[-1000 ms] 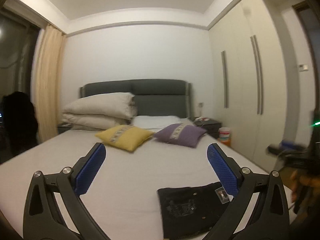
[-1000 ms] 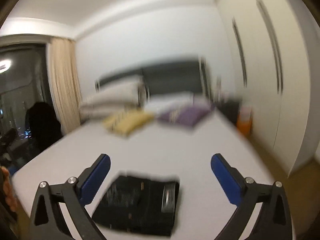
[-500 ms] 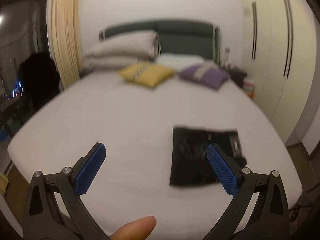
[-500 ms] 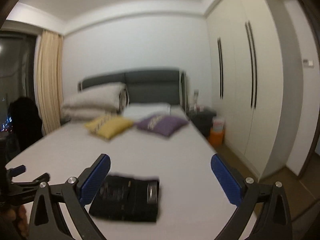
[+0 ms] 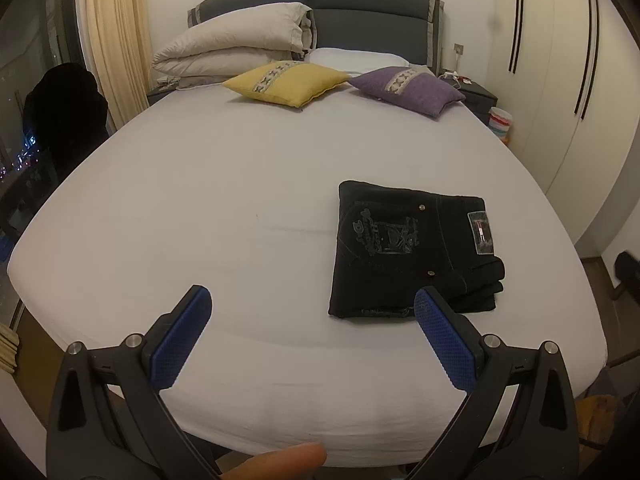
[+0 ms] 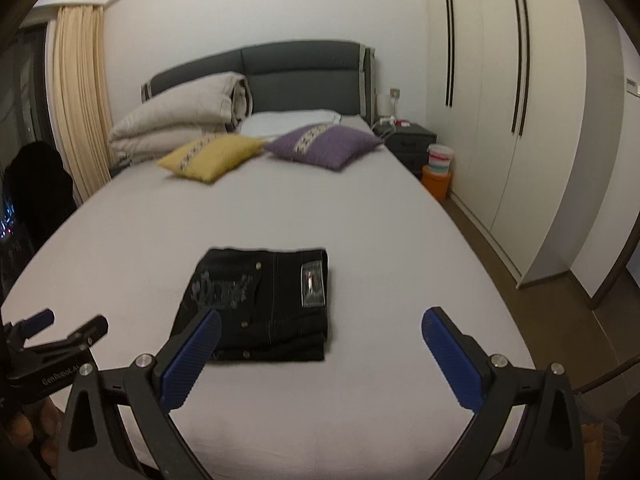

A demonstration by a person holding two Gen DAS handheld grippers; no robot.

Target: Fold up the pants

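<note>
My left tongs point(image 5: 308, 328) and right tongs point(image 6: 320, 344) both gape wide, holding nothing. Pants point(image 5: 412, 248) lie folded into a compact black stack on the bed point(image 5: 200, 208), near its foot edge. From the left tongs they sit ahead and to the right; from the right tongs, ahead and slightly left, so the right looks nearer. Long axis probably runs toward the headboard, though lens warp blurs this. Further off: yellow cushion point(image 5: 286, 82), purple cushion point(image 5: 408, 88). No containers in play.
</note>
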